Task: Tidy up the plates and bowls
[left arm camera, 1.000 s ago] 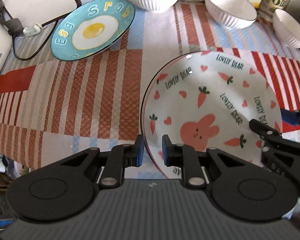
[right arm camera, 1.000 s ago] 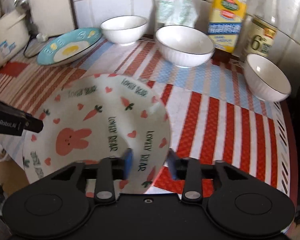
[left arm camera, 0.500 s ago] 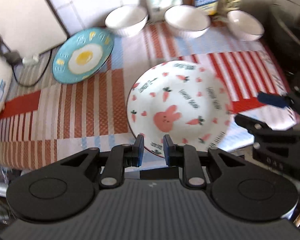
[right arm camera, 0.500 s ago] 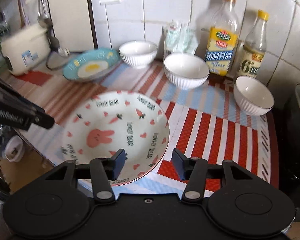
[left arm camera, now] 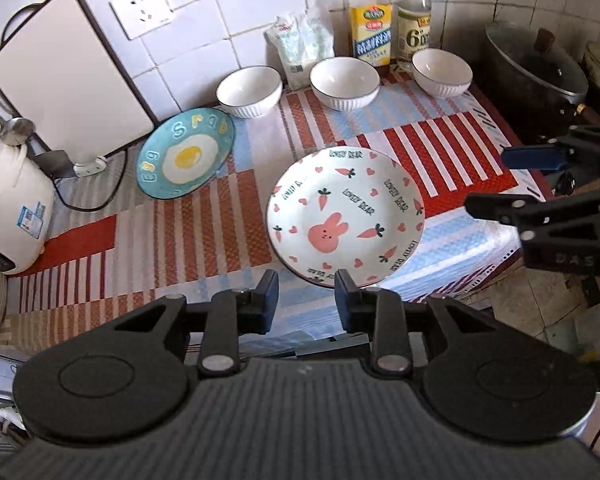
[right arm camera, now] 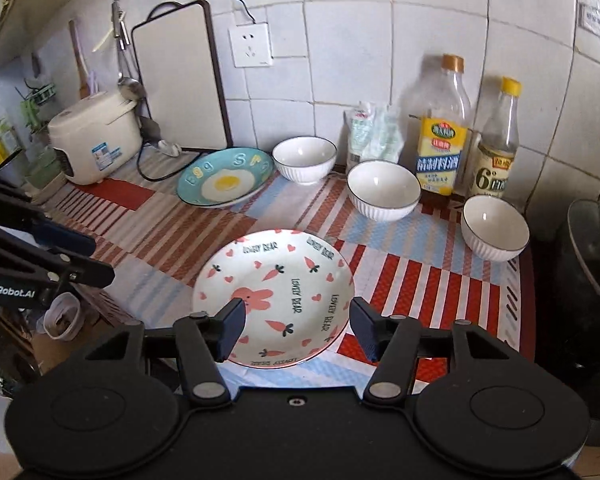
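Observation:
The white rabbit plate (left arm camera: 346, 216) (right arm camera: 274, 296) lies flat on the striped cloth near the counter's front edge. A blue fried-egg plate (left arm camera: 186, 158) (right arm camera: 226, 178) leans at the back left. Three white bowls (left arm camera: 249, 90) (left arm camera: 345, 82) (left arm camera: 442, 72) stand apart along the back. My left gripper (left arm camera: 307, 294) (right arm camera: 92, 258) hovers above the rabbit plate's near rim, its jaws opening with nothing between them. Raised over the same plate, my right gripper (right arm camera: 298, 322) (left arm camera: 500, 182) has its jaws opening wider and touches nothing.
A rice cooker (right arm camera: 94, 138) and a cutting board (right arm camera: 180, 76) stand at the back left. A plastic bag (right arm camera: 374, 132) and two bottles (right arm camera: 442, 136) (right arm camera: 496, 148) line the tiled wall. A dark lidded pot (left arm camera: 536, 64) sits to the right of the cloth.
Both grippers have risen and drawn back from the rabbit plate's near rim, and their jaws have widened. The plate stays flat on the cloth.

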A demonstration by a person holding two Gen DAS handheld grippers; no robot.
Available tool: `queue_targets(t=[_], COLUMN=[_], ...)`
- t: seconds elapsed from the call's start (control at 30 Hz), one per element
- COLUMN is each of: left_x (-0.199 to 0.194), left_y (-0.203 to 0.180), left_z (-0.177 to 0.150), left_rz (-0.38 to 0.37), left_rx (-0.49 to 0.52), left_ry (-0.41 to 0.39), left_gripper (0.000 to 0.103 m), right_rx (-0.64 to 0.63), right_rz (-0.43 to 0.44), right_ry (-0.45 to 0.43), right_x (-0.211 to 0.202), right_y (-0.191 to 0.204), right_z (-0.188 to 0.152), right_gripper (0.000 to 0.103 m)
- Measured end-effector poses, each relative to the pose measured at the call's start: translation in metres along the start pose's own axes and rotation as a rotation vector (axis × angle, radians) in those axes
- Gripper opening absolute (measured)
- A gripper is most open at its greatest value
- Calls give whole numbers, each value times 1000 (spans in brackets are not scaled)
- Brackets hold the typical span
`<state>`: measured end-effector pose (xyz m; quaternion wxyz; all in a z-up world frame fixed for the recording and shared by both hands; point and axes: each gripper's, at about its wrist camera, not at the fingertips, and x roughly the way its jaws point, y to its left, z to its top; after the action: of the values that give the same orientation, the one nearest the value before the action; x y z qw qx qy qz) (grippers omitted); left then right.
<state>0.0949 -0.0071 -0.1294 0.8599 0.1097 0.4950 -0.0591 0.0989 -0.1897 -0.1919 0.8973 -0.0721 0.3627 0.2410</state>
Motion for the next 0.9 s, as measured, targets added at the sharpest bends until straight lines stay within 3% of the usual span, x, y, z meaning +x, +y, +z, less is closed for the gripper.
queue_targets(t=[0.1, 0.3, 0.6, 0.9], left_x=[-9, -16, -11, 23], left_y=[18, 64, 155, 240], left_z=[-1, 9, 39, 73], left_rz=[-16, -19, -60, -133], left_rx=[-22, -16, 55, 140], left_ry=[-4, -27, -73, -64], left_gripper=[39, 43, 51, 53], right_rx=[16, 88, 122, 180], right_rz=[18, 54, 22, -45], right_ry=[9, 19, -4, -59], right_x=[-10, -13, 4, 35], right_y=[6, 21, 74, 133], right_z=[9, 37, 87, 130], right_gripper=[63, 63, 63, 63])
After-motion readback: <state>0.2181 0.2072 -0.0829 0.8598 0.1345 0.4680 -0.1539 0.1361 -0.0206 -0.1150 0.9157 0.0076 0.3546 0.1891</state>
